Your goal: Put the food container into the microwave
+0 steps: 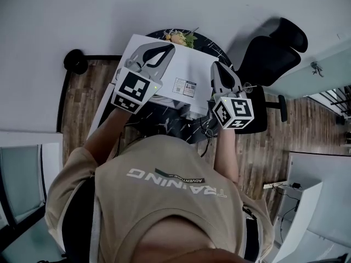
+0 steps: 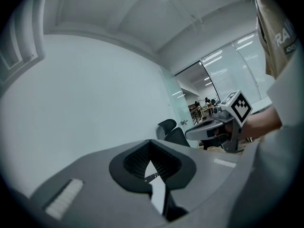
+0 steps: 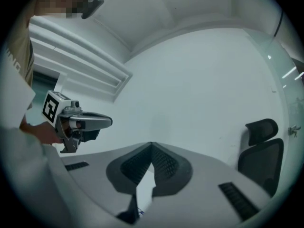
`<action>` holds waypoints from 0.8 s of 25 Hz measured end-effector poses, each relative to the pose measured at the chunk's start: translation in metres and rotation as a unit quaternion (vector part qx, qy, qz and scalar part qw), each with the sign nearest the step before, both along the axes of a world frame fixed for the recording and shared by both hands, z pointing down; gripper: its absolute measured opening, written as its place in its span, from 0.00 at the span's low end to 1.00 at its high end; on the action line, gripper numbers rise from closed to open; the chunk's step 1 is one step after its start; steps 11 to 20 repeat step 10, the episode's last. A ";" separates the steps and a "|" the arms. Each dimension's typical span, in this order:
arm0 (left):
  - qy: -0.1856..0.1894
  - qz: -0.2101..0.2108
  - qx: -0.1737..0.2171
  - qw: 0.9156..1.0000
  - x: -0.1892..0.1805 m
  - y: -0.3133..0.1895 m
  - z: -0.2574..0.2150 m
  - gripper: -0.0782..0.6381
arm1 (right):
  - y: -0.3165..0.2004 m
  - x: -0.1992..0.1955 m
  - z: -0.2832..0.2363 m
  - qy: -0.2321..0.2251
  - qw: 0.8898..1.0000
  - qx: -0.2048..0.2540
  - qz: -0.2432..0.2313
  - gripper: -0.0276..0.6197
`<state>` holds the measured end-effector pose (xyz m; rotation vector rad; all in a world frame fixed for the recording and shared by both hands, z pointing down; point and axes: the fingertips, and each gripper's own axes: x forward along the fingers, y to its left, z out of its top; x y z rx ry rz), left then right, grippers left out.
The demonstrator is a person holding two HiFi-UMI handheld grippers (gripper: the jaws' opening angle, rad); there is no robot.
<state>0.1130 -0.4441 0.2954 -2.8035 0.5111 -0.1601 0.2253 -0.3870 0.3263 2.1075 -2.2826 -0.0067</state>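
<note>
L claw & R claw are hovering over the white microwave. Both are pressed together w/ nothing between, prob. just parked at the ready. Food container is sitting outside it, on the dark counter behind the microwave.

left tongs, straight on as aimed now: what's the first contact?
The left gripper would likely meet the plain white wall first: its own view shows nothing else past the shut tongs. Depth is unclear; it seems to pass above the white box-shaped microwave.
</note>
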 end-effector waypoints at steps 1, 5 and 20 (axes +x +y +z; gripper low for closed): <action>0.000 0.000 0.000 1.000 0.000 -0.001 0.001 0.12 | -0.003 0.000 0.001 -0.012 1.000 0.004 -0.002 0.06; -0.004 0.001 -0.006 1.000 0.004 -0.007 0.008 0.12 | -0.011 -0.004 0.005 -0.002 1.000 0.002 -0.003 0.05; 0.000 -0.013 -0.017 1.000 0.004 -0.028 0.012 0.12 | -0.025 -0.004 0.007 0.013 1.000 -0.006 -0.011 0.05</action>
